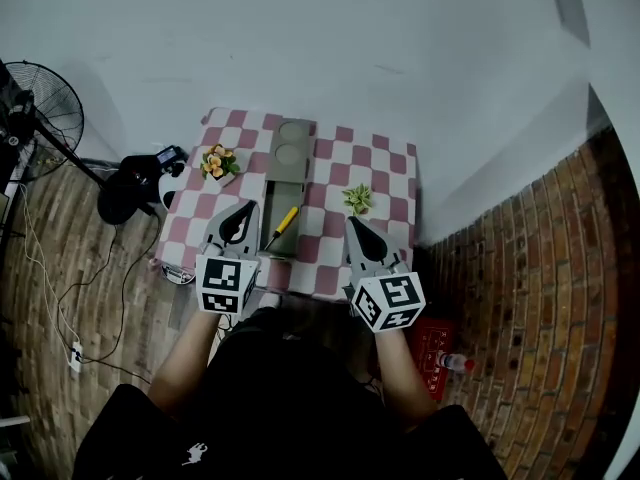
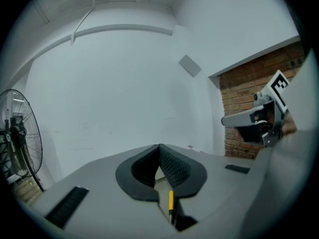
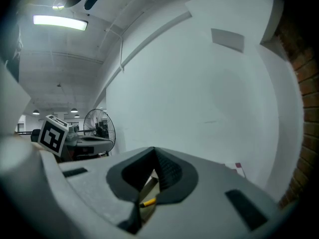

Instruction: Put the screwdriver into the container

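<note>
I am holding my left claw [image 1: 242, 211] over the table's [image 1: 392, 168] near edge, jaws pressed together on nothing; my right claw [image 1: 353, 222] is hanging beside it, likewise closed and empty. Between them the screwdriver [image 1: 282, 227], yellow-handled with a thin dark shaft, is lying slantwise on the near end of the long grey container [image 1: 290, 183]. Two round shapes [image 1: 292, 128] are showing at its far end; I cannot tell what they are

Checkered table [image 1: 330, 168]: container [image 1: 290, 173], flower pot [image 1: 218, 163], green plant [image 1: 358, 199]
</note>
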